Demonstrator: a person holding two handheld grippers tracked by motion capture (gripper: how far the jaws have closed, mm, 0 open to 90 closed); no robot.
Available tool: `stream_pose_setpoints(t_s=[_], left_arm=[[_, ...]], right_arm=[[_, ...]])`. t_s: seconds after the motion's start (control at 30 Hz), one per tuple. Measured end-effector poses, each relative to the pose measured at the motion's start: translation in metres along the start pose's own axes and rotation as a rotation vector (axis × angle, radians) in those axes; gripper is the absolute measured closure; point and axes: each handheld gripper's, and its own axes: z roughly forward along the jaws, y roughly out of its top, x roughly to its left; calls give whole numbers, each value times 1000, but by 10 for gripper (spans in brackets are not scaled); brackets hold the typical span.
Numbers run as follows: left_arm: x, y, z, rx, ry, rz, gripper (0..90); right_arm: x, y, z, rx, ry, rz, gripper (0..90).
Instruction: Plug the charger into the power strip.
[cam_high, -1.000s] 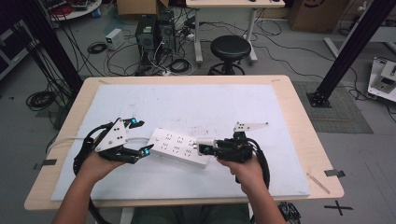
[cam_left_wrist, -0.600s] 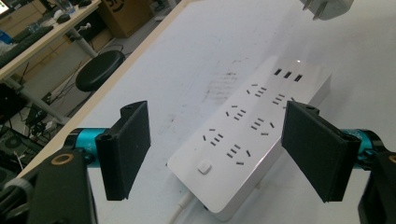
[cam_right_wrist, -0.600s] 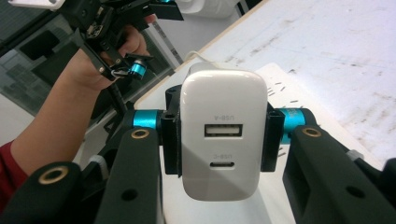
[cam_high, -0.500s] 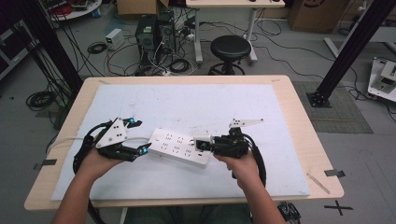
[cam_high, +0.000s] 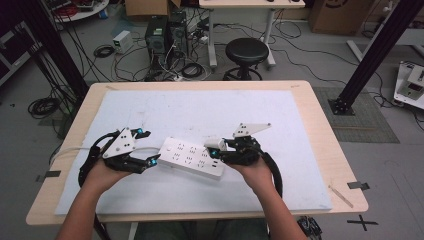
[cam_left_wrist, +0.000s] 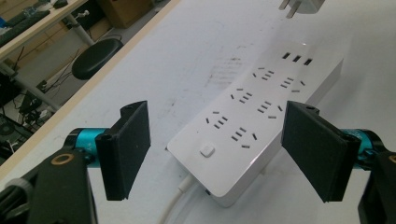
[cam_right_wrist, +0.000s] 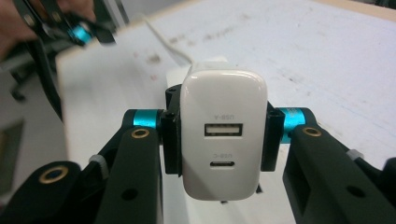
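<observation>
Leftward over the ribbed-slotted power strip (cam_high: 191, 157) has come the right gripper (cam_high: 216, 148), clamping a glossy rounded charger (cam_right_wrist: 224, 135).

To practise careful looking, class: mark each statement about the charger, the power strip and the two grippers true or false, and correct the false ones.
1. The right gripper is shut on a white charger. True.
2. The charger is plugged into the power strip. False: in the left gripper view its prongs hang clear above the strip's far end.
3. The left gripper is clamped on the strip. False: its fingers stand wide apart, one on each side of the strip's near end.
4. The charger's back has two USB ports. True.
5. The strip lies on a black mat. False: the mat is white.
</observation>
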Motion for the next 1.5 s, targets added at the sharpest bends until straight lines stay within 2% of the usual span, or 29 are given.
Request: stream_pose_setpoints(t_s=[0.2,0.37,0.57,0.83,1.23,1.5], left_arm=[[0,-4,-5,-1,10,-7,240],[0,-6,-11,-8,19,-9,240],[0,-10,-15,-7,25,-10,240],[-1,-12,-17,-8,29,-11,240],[-2,-13,-16,-2,27,-7,240],[-3,-15,-16,0,28,-12,240]], right_arm=[[0,18,13,154,-43,-129,629],[-4,34,24,275,-45,-187,629],[-10,52,33,411,-40,-233,629],[-13,66,39,488,-29,-258,629],[-14,67,40,522,-17,-252,629],[-13,73,52,661,12,-280,629]])
